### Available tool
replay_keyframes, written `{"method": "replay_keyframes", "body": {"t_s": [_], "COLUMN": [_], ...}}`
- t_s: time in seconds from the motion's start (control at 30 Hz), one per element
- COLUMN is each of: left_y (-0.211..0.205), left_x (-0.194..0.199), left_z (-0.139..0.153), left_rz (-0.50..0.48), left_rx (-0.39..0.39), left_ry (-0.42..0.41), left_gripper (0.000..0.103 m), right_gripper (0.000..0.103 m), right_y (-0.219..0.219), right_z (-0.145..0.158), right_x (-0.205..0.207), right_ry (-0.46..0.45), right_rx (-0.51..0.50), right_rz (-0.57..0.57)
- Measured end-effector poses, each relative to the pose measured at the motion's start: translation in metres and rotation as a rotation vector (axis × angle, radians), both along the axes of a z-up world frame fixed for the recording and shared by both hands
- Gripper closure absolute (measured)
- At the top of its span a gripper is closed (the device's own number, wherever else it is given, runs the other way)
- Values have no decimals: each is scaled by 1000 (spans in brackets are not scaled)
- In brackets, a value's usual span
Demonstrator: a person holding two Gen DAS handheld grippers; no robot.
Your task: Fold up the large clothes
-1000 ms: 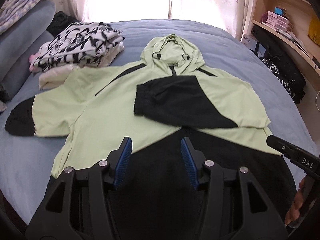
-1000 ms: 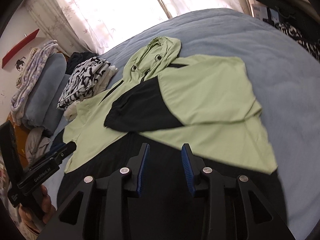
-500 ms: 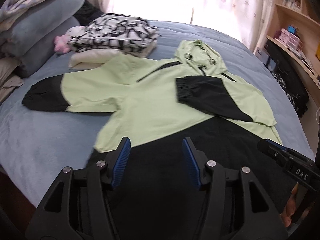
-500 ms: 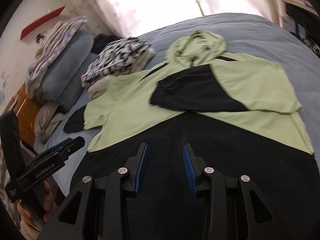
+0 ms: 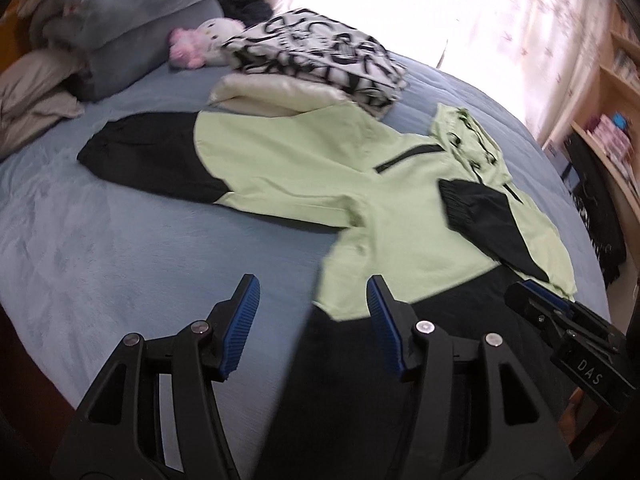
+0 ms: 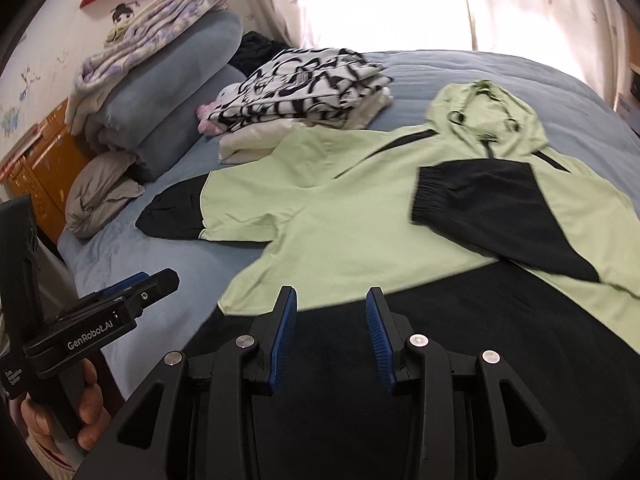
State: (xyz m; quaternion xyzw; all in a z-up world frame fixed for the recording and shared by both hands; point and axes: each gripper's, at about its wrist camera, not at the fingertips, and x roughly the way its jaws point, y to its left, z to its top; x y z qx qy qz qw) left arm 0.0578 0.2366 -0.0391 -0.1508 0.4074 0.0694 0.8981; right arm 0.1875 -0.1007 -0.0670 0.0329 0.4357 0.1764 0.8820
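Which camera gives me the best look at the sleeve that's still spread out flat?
Left wrist view: the unfolded sleeve lies near mid-frame, black cuff and green upper part fully visible. The right wrist view shows it too, but smaller and off to the left.

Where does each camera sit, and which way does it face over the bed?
Left wrist view: sits on the left tongs, looking down across the blue bed at the spread sleeve of the green and black hoodie; the right tongs show at the right edge.
Right wrist view: sits on the right tongs, facing the hoodie's folded sleeve and hood; the left tongs and hand show at the lower left.
Both share the hoodie and the stack of folded clothes.
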Motion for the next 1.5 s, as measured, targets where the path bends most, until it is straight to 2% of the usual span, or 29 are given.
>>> {"method": "replay_keyframes", "body": {"t_s": [0.1,0.23,0.47,0.63,0.8,0.97,1.03,1.07,1.1,1.17,1.23,1.33,1.4,1.5], "left_y": [34,90,174,231,271,292,301,305,311,318,318,290,267,215], "left_x": [8,19,44,64,87,108,114,115,114,114,109,100,97,92], "left_z": [-12,-34,-66,-84,-104,-112,-112,-111,-110,-106,-95,-47,-15,47], "left_rz": [20,39,106,207,223,207,222,242,274,347,356,313,266,140], "left_rx": [-57,-221,-409,-461,-560,-573,-580,-572,-551,-498,-479,-338,-305,-276], "left_ry": [1,3,-10,0,-5,-15,-26,-37,-39,-35,-80,-174,-227,-332], "left_gripper": [49,45,45,45,45,45,48,60,78,98,101,103,103,103], "right_gripper": [67,67,67,67,67,67,67,67,67,67,67,67,67,67], "right_y": [29,70,131,159,173,172,170,168,165,155,144,118,98,58], "right_z": [-9,-25,-56,-71,-82,-89,-90,-91,-91,-91,-89,-81,-75,-59], "right_x": [21,51,96,114,128,146,150,152,152,151,147,138,133,123], "right_ry": [2,4,20,18,19,22,21,22,22,27,31,21,11,-17], "right_rx": [-21,-25,-38,-33,-51,-37,-26,-20,-15,5,25,53,73,116], "right_rz": [13,28,59,79,75,42,30,26,21,6,-9,-52,-83,-145]}}
